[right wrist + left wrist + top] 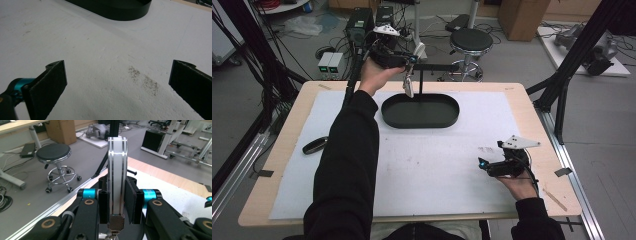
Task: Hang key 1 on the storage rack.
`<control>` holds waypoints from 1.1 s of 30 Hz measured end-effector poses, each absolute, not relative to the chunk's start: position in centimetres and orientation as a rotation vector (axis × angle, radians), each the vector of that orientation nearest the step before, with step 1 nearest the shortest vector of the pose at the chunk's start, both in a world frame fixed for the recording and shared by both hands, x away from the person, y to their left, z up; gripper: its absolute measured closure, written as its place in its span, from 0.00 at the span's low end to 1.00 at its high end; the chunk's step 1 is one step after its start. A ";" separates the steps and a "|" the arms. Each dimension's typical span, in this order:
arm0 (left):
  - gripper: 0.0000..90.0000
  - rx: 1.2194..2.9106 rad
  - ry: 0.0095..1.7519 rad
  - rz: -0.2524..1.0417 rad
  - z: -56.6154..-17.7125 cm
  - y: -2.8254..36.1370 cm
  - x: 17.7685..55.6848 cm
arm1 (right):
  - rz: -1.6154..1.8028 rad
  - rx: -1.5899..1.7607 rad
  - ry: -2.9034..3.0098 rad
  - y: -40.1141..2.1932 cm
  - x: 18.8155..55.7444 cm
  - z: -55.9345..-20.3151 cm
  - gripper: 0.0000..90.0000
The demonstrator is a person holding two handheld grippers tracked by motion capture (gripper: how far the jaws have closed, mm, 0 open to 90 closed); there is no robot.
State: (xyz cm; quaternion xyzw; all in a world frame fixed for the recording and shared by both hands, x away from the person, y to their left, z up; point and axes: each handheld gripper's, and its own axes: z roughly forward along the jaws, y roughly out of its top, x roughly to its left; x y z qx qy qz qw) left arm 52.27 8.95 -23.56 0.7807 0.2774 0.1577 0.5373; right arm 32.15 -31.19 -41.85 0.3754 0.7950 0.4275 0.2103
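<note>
high view down over table (532,112); gripper views close, right sharing black tray (117,11)

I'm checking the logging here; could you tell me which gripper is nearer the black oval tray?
Left. The left gripper hangs above the tray's far rim; the right gripper rests nearer the person, apart.

Left gripper view: white strap-like item (116,170) btwn the jaws, lower end cut off at bottom edge, can't tell what it is. Right gripper view: black tray (115,8) cropped at top edge; right jaw cut at frame's right edge.
</note>
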 end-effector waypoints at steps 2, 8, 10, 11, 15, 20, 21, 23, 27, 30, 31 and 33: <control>0.83 1.861 0.662 0.382 -23.8 8.7 52.4 | 1.185 1.044 2.208 -31.3 32.1 -41.9 0.01; 0.83 1.882 0.668 0.395 -24.3 8.2 52.9 | 1.188 1.048 2.211 -31.5 31.9 -41.9 0.01; 0.83 1.867 0.678 0.403 -24.4 8.1 53.1 | 1.189 1.049 2.209 -31.5 31.9 -41.8 0.01; 0.83 1.866 0.678 0.408 -24.3 8.1 53.2 | 1.189 1.050 2.210 -31.5 31.9 -41.9 0.01; 0.83 1.861 0.685 0.413 -24.2 8.2 53.5 | 1.179 1.046 2.221 -31.4 31.9 -42.0 0.01; 0.83 1.842 0.706 0.430 -23.8 8.2 54.3 | 1.184 1.047 2.217 -31.4 31.9 -42.0 0.01; 0.83 1.842 0.715 0.436 -23.8 8.1 54.6 | 1.184 1.047 2.219 -31.4 31.9 -42.0 0.01; 0.83 1.848 0.716 0.448 -23.8 8.0 54.8 | 1.181 1.045 2.219 -31.4 31.9 -42.0 0.01; 0.83 1.845 0.751 0.438 -24.4 7.5 55.6 | 1.184 1.055 2.212 -31.6 31.9 -41.9 0.01; 0.83 1.851 0.765 0.463 -24.7 7.4 56.0 | 1.185 1.048 2.208 -31.7 31.9 -41.9 0.01; 0.83 1.851 0.765 0.463 -24.7 7.4 56.0 | 1.183 1.053 2.208 -31.7 31.8 -41.9 0.01; 0.83 1.841 0.783 0.514 -24.7 7.4 56.2 | 1.183 1.054 2.206 -31.8 31.8 -41.9 0.01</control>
